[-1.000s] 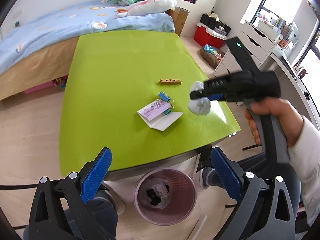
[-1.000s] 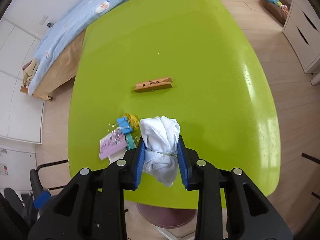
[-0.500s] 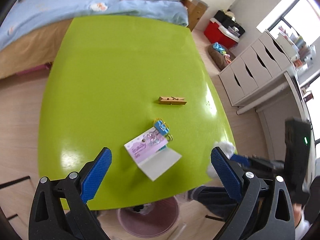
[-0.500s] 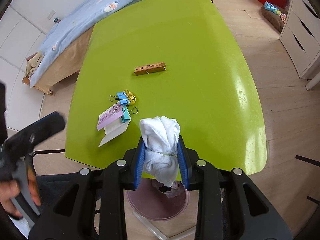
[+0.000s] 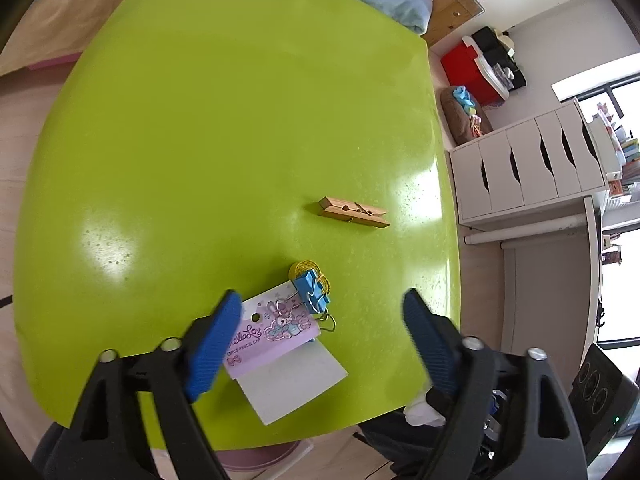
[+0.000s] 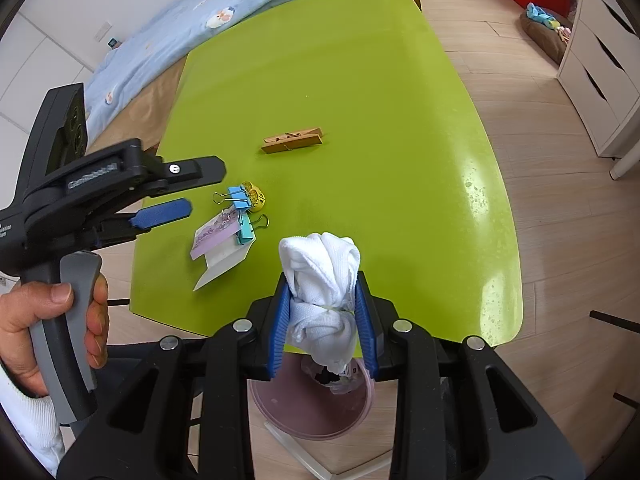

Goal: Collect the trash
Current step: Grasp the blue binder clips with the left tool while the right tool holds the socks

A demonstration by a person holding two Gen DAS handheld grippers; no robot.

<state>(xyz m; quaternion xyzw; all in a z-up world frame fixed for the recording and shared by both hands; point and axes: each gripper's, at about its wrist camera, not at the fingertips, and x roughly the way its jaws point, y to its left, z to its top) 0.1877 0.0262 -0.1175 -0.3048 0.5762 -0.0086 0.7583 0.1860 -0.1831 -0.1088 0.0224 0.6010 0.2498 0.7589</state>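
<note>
On the green table (image 5: 200,140) lie a pink printed card (image 5: 272,332) on white paper (image 5: 292,380), a blue binder clip (image 5: 310,290), a small yellow item (image 5: 306,268) and a wooden clothespin (image 5: 354,212). My left gripper (image 5: 322,298) hovers over the card and clips. Its jaws are closing, its pads clear of the things under them. From the right wrist it shows as the left gripper (image 6: 204,188), held by a hand (image 6: 52,320). My right gripper (image 6: 322,280) is shut on a white cloth wad (image 6: 320,260) above the table's near edge, over a pink bin (image 6: 280,412) with trash inside.
A bed with a blue cover (image 6: 180,28) runs along the table's far side. A white drawer unit (image 5: 528,164), a red box (image 5: 460,68) and a brown basket (image 5: 464,116) stand on the wooden floor to the right. The bin's rim (image 5: 256,458) shows under the table edge.
The left gripper has swung from above the bin forward and down over the card and clips, and its jaws have narrowed. The right gripper drew back with the cloth over the bin.
</note>
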